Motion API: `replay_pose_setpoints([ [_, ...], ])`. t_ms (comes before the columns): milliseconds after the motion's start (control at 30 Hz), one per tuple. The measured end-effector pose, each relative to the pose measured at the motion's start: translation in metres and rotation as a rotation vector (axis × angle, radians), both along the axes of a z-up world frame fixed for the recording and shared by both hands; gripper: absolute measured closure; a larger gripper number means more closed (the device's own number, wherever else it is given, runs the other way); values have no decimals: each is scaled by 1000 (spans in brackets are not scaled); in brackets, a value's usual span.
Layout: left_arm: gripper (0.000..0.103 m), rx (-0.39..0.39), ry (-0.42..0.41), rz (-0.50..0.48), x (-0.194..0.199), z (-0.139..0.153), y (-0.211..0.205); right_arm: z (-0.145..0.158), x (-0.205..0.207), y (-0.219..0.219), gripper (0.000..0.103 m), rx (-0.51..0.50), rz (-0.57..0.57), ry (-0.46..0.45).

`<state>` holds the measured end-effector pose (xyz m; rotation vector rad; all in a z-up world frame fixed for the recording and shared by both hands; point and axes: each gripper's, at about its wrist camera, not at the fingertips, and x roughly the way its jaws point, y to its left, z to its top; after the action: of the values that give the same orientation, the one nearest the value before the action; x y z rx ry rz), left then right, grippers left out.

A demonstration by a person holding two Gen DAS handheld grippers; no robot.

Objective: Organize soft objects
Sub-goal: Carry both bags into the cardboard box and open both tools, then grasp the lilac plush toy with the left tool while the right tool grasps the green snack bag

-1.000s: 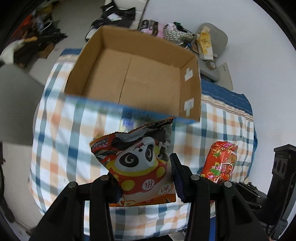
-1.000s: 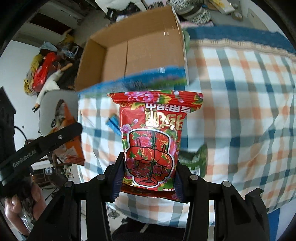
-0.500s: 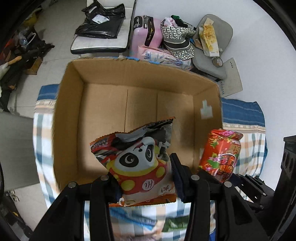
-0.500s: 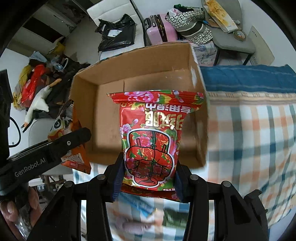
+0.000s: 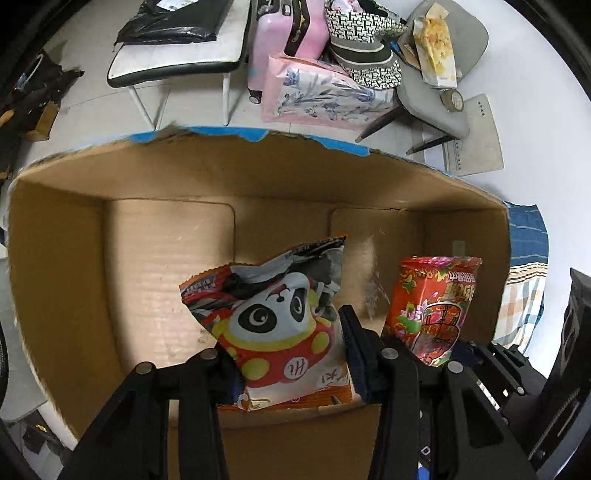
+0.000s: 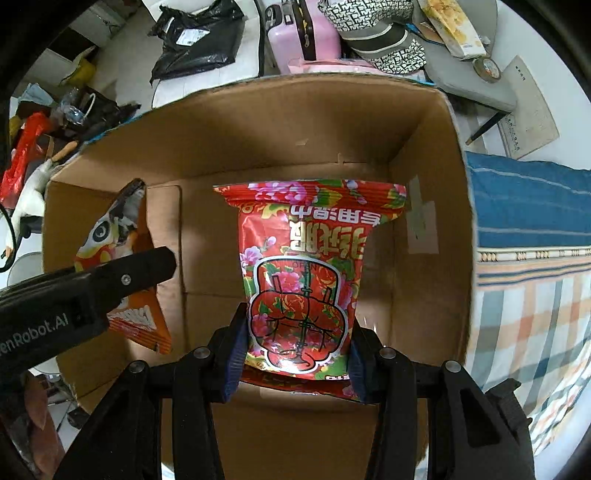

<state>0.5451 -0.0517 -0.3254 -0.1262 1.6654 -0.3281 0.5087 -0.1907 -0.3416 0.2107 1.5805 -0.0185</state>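
My left gripper (image 5: 288,354) is shut on a panda snack bag (image 5: 280,325) and holds it over the inside of an open cardboard box (image 5: 166,236). My right gripper (image 6: 295,347) is shut on a red floral snack bag (image 6: 306,266) and holds it over the same box (image 6: 295,133), to the right of the left one. The red bag also shows in the left wrist view (image 5: 432,306). The panda bag (image 6: 114,236) and the left gripper's finger (image 6: 110,277) show at the left of the right wrist view. The box floor is bare.
The box sits on a checked cloth (image 6: 535,302) with a blue band. Beyond the box stand a pink suitcase (image 5: 288,33), a patterned bag (image 5: 365,40), a white bench (image 5: 173,62) and a grey chair (image 5: 436,92). Clutter lies at the left (image 6: 26,158).
Both grippers have moved forward with their bags, from above the checked cloth to over the inside of the box. The box now fills both views.
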Motion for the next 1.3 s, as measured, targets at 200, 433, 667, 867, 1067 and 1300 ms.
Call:
replay_pose_setpoints([
  [200,62,1,7,-1,8,-12,-1,-15,18,2,54,-17,18,14],
  [433,61,18,7,0,13,-21,-3,-30,32,-1,54,-44,20,7],
  [667,47,45,-3,11,13,-22,-2,-38,35,-3,46,-60,18,1],
  [867,16,65,-31,15,6,-12,5,-35,33,-2,41,-48,19,-2],
  [1067,7,108,-97,27,-16,14,23,-15,10,7,12,-56,31,0],
  [1300,5,146,-188,5,-60,43,41,20,-33,16,0,-51,-7,-55],
])
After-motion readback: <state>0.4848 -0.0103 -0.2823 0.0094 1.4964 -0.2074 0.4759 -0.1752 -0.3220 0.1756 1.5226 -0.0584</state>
